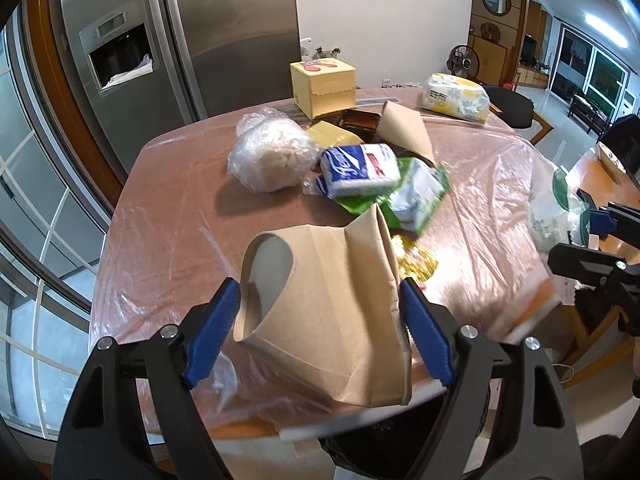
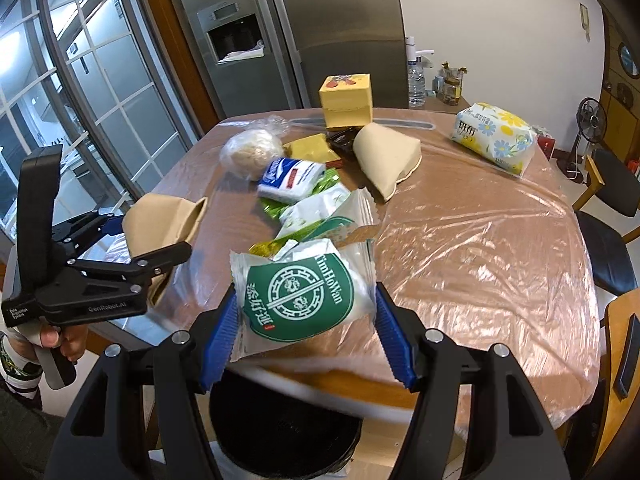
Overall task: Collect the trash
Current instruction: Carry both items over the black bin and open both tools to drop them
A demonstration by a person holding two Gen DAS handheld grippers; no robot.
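Our left gripper (image 1: 320, 320) fingers hold a brown paper bag (image 1: 328, 312), and our right gripper (image 2: 306, 332) fingers hold a TimHoWan wrapper (image 2: 300, 296). Both hang at the surface's (image 2: 480, 248) near edge. The black trash bin (image 2: 280, 428) sits right below the wrapper, closer to our right hand.

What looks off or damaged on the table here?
Nothing spilled. The brown paper bag in the left gripper is crumpled and tilted; a second brown paper bag lies tipped on its side among loose wrappers. The clear plastic table cover is wrinkled.
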